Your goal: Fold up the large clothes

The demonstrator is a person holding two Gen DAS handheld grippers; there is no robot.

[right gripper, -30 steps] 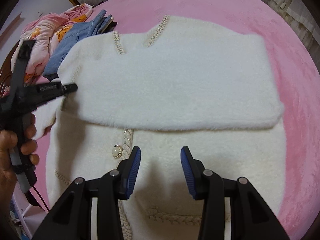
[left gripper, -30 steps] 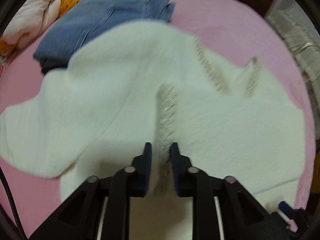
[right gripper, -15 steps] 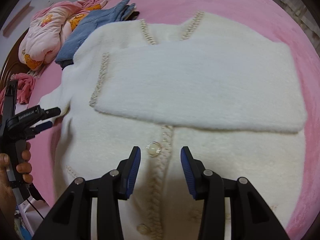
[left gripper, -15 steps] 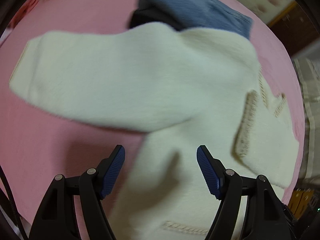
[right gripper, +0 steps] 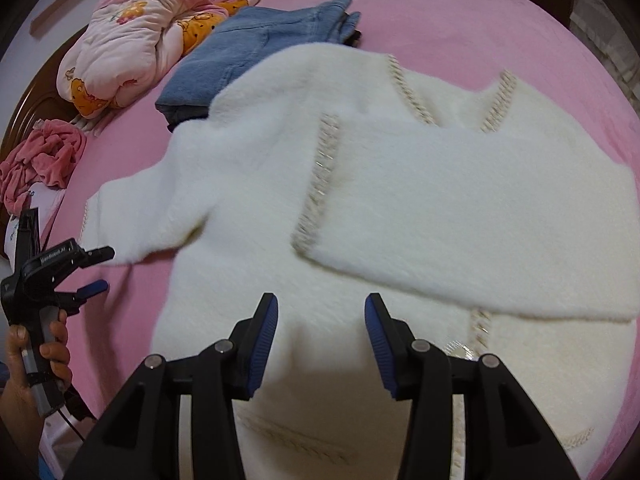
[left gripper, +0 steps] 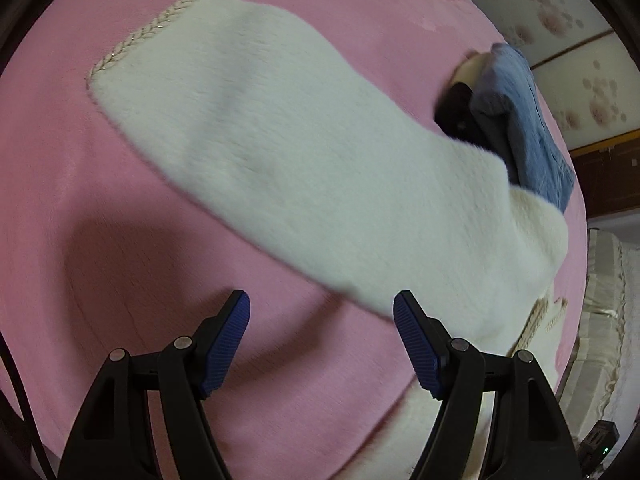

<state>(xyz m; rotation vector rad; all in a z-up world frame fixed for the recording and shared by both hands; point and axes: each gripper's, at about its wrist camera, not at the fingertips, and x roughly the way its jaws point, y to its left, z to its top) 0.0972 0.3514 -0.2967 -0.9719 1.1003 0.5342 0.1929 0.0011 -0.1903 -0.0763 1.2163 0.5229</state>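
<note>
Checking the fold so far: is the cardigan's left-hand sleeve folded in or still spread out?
Spread out: the sleeve lies flat on the pink bed, beside the cardigan.

Left tongs (left gripper: 321, 332) spread wide, pointing steeply down, nothing between the pads. Right tongs (right gripper: 321, 320) also angled steeply down, jaws opening, gripping nothing. Person's left hand (right gripper: 30, 354) wraps the left tongs' handle, near left.

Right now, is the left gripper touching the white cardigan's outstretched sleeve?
Apart. The left wrist view shows the left gripper open over pink bedding, the sleeve lying beyond its fingertips.
</note>
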